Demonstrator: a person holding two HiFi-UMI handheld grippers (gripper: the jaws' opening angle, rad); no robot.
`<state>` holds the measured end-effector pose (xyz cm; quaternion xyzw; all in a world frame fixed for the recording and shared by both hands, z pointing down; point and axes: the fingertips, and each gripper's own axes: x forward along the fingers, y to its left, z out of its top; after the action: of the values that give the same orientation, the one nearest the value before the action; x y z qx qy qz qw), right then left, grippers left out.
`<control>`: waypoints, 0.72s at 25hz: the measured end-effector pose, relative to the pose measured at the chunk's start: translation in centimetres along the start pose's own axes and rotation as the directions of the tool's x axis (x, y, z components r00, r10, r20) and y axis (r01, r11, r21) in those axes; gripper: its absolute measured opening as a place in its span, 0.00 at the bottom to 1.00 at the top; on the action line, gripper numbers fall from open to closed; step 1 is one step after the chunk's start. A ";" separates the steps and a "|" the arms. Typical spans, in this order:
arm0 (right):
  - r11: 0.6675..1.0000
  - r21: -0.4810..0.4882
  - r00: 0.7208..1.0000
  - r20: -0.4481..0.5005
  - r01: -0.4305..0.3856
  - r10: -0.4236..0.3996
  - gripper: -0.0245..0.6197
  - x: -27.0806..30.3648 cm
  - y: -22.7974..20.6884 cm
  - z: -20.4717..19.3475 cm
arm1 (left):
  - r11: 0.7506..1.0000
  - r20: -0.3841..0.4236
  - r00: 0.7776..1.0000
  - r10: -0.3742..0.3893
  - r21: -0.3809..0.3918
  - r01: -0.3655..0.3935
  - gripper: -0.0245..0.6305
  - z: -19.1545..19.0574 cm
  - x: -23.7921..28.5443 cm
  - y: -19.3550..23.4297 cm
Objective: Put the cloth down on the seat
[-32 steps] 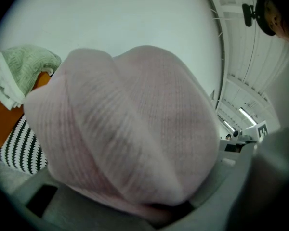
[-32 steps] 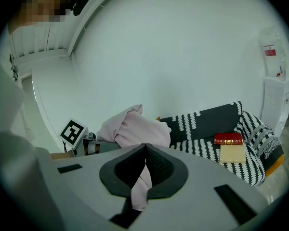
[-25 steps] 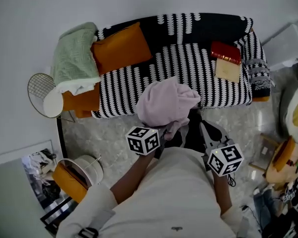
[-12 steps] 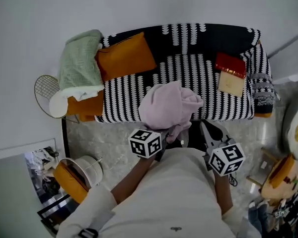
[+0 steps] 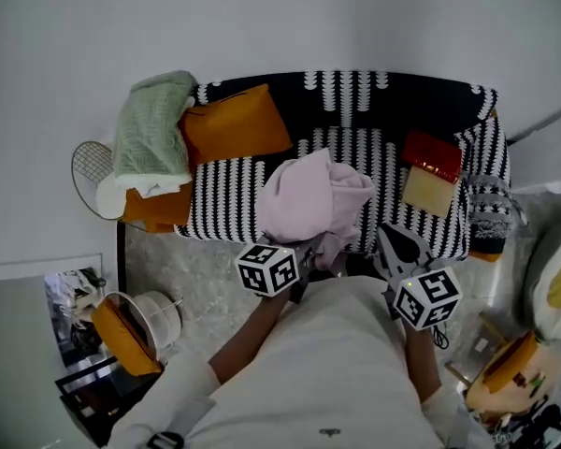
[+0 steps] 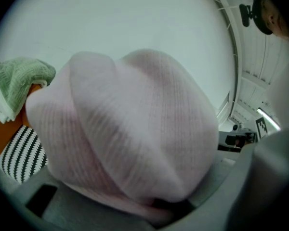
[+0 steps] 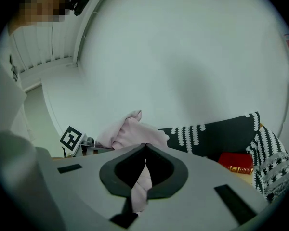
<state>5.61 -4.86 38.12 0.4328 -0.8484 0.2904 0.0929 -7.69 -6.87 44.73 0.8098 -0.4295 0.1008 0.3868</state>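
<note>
Soft, even, rather dim light; fisheye bending with dark corners; the pale pink knitted cloth [image 6: 135,129] blurs up close.

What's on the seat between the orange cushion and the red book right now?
Nothing: that stretch of striped seat is bare in the head view. The pink cloth, held up off it, only overlaps its front edge.

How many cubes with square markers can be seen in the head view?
2. One cube sits at the left, just below the pink cloth; the other cube sits at the right. None seems hidden.
</note>
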 end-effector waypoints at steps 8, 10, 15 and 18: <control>0.998 -0.009 0.996 -0.051 -0.070 0.069 0.05 0.1 -4.6 0.8 | 0.998 0.009 0.998 0.064 -0.023 -0.064 0.39 -0.6 3.9 -2.1; 0.997 -0.006 0.994 -0.077 -0.081 0.080 0.05 0.4 -5.4 0.5 | 0.998 -0.012 0.998 0.068 -0.013 -0.068 0.39 -1.0 4.7 -2.5; 0.997 0.025 0.990 -0.117 -0.073 0.076 0.05 1.7 -7.0 -1.1 | 0.999 -0.038 0.999 0.036 0.005 -0.036 0.40 -1.8 6.1 -2.6; 0.996 0.021 0.987 -0.136 -0.085 0.087 0.05 3.4 -7.8 -2.1 | 0.999 -0.053 0.998 0.026 0.036 -0.024 0.41 -2.4 7.7 -1.5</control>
<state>9.47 -9.54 44.45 0.3755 -0.8557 0.3296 0.1347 -1.46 -9.43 49.38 0.8081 -0.4271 0.1347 0.3825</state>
